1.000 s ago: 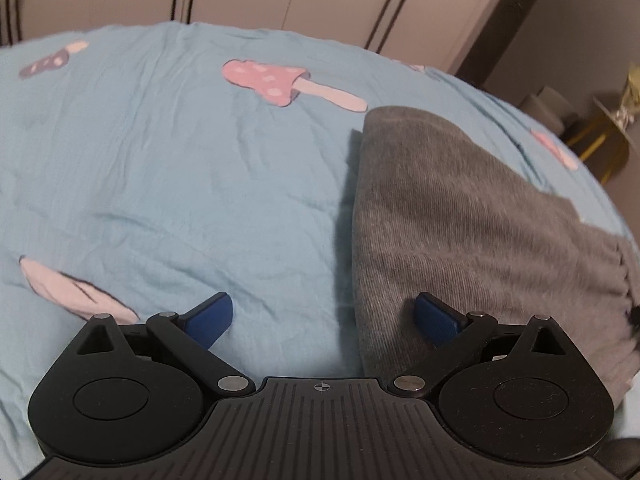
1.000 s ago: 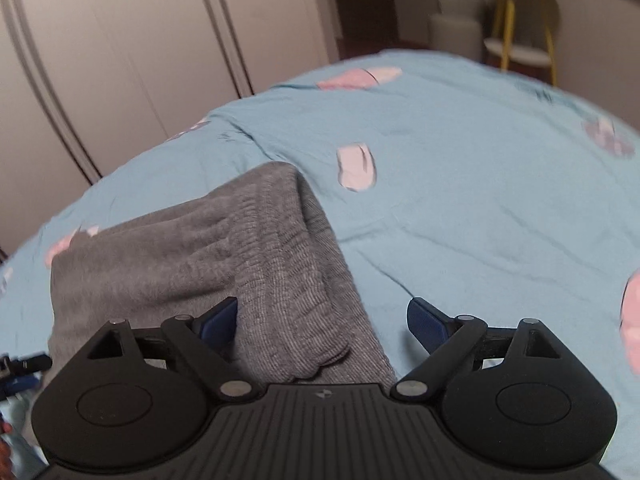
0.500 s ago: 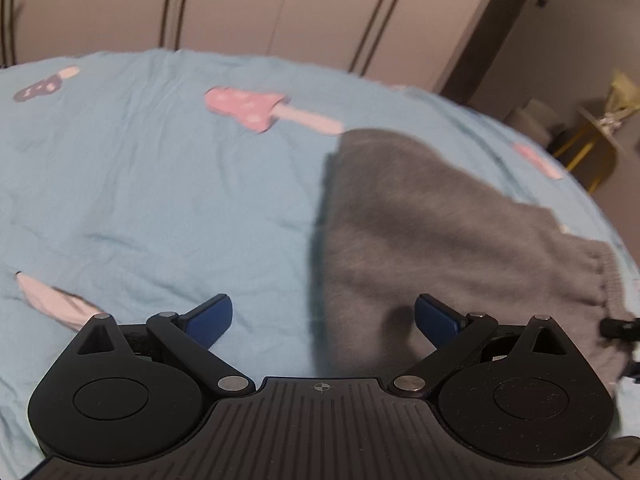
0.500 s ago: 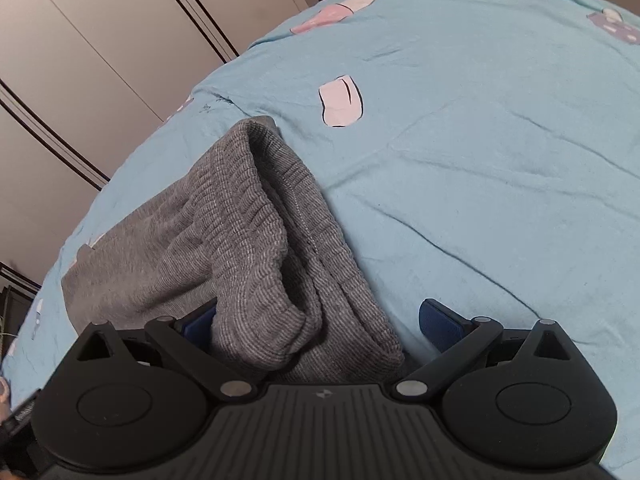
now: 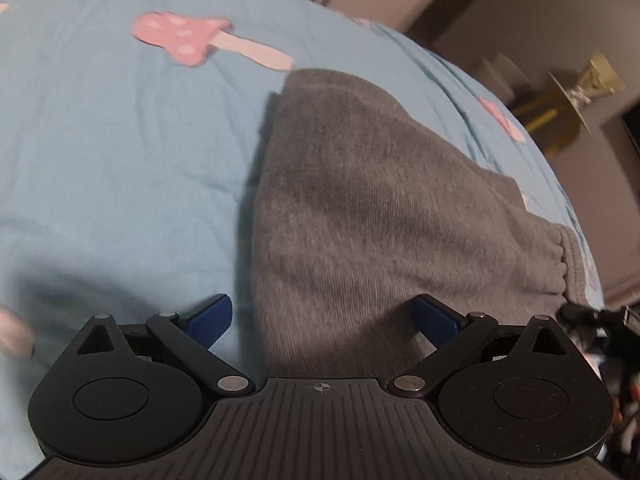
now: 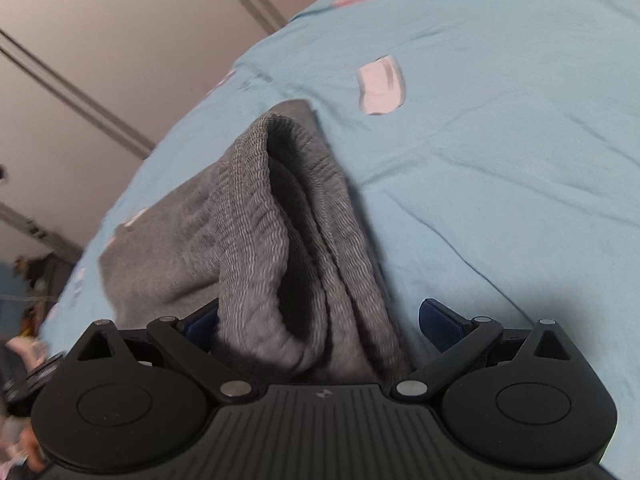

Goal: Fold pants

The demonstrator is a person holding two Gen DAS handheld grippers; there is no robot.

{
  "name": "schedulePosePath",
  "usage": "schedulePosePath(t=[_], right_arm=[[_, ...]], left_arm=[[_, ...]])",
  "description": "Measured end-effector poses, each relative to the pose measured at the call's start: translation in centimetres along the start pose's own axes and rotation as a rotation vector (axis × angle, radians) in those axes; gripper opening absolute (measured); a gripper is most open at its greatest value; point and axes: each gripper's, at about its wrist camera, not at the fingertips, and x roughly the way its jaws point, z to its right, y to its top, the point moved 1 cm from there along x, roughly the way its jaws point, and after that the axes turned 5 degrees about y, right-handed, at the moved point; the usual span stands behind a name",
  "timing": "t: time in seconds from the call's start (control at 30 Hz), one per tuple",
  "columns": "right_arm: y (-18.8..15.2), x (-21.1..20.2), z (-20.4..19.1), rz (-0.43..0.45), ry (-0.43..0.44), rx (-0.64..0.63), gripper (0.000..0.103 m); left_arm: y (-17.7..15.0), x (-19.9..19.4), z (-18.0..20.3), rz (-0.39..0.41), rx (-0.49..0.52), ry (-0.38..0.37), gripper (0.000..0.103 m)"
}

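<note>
Grey knit pants [image 5: 384,208] lie folded on a light blue bed sheet [image 5: 120,168] printed with pink mushrooms. My left gripper [image 5: 322,316] hangs open over their near left corner: the left pad is above bare sheet, the right pad above the grey cloth. In the right wrist view the ribbed waistband [image 6: 280,240] bulges up in a loose fold between the fingers of my right gripper [image 6: 318,320]. That gripper is open wide; its left pad is half hidden behind the fold and its right pad is over bare sheet [image 6: 500,184].
Pale wardrobe doors [image 6: 100,40] stand beyond the bed's far side. A yellow chair [image 5: 560,116] and a pale stool are off the bed at the right of the left wrist view. A dark piece, probably the other gripper [image 5: 588,316], shows at the waistband end.
Both grippers tipped downward and came closer to the pants. The right one moved in over the waistband, whose fold now fills the space between its slightly wider jaws. The left one shifted along the pants' edge.
</note>
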Motion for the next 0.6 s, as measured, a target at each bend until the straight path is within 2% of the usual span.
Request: schedulePosePath(t=[0.13, 0.37, 0.5, 0.57, 0.6], right_arm=[[2.2, 1.4, 1.2, -0.056, 0.126, -0.065, 0.1], [4.6, 4.1, 2.4, -0.059, 0.348, -0.086, 0.101], [6.3, 5.7, 2.4, -0.119, 0.41, -0.022, 0.101], [6.3, 5.9, 1.4, -0.167, 0.4, -0.108, 0.092], [6.2, 6.3, 0.9, -0.184, 0.386, -0.155, 0.091]], left_arm=[[1.4, 1.9, -0.1, -0.058, 0.06, -0.102, 0.103], [3.5, 3.8, 1.0, -0.063, 0.143, -0.212, 0.103], [4.0, 3.8, 1.3, -0.062, 0.173, -0.293, 0.103], [3.8, 4.8, 1.4, -0.069, 0.201, -0.279, 0.103], [3.9, 5.1, 1.5, -0.062, 0.224, -0.28, 0.103]])
